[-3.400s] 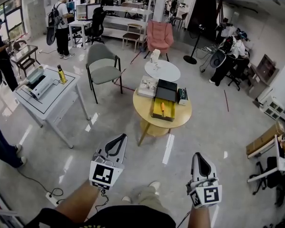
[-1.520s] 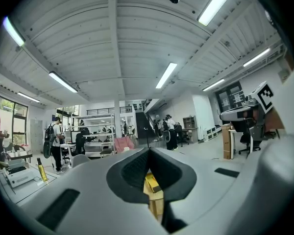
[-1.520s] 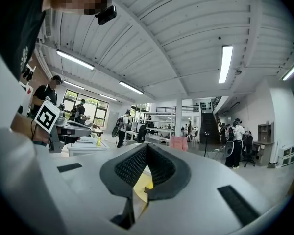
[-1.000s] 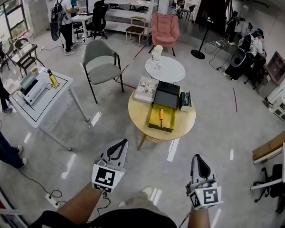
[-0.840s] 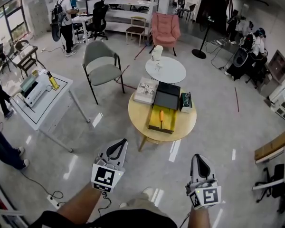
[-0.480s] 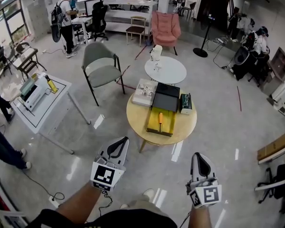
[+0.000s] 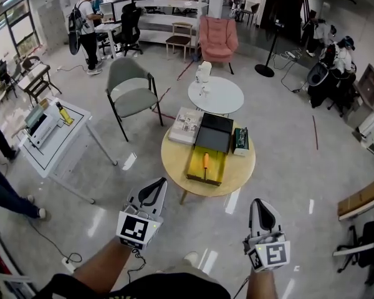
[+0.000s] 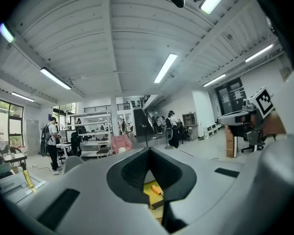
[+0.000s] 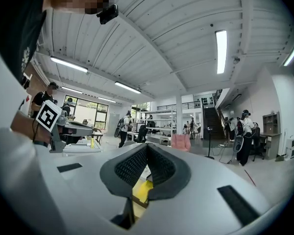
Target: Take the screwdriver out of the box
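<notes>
Two tools are held low over the glossy floor, each a smooth grey shell with black ribbed pads. The left tool (image 7: 153,187) and the right tool (image 7: 262,211) both have their tips pressed together, pinching nothing.

One screwdriver (image 7: 205,161), with an orange handle and a thin shaft, lies lengthwise inside one open, shallow yellow box (image 7: 196,168). The box sits on one round wooden counter (image 7: 173,166). Touching the box's far edge is one flat black case (image 7: 213,132). One book (image 7: 186,124) lies far-left of the box and one small green carton (image 7: 239,139) far-right. One round white counter (image 7: 219,98) stands beyond the box.

The screwdriver is well apart from both tools, ahead of and between them; both tools point towards the box.
</notes>
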The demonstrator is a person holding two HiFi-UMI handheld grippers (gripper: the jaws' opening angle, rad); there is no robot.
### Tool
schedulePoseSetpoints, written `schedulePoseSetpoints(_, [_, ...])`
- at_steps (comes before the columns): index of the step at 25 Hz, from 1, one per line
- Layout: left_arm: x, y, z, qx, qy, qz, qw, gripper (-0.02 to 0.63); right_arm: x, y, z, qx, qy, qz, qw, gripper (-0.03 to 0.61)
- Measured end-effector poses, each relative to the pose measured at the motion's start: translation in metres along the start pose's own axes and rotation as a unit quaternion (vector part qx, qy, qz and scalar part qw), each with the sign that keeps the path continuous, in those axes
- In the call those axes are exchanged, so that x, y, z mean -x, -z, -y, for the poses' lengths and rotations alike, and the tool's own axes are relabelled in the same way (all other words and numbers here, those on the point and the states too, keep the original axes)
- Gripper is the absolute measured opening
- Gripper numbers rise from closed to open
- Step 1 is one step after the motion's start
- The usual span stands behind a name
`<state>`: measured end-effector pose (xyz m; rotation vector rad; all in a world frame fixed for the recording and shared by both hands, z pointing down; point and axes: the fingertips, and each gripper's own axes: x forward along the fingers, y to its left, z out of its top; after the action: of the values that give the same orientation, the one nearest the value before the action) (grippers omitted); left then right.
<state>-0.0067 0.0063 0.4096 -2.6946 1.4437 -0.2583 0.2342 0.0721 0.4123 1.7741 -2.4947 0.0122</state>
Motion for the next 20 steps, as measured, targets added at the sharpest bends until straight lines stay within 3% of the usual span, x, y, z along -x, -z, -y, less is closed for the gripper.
schedulePoseSetpoints(20, [-0.004, -0.007, -0.004, -0.006, -0.056, -0.007, 0.9984, 0.012, -0.017, -0.005, 0.037, -0.008, -0.024, 0.021, 0.999, 0.015])
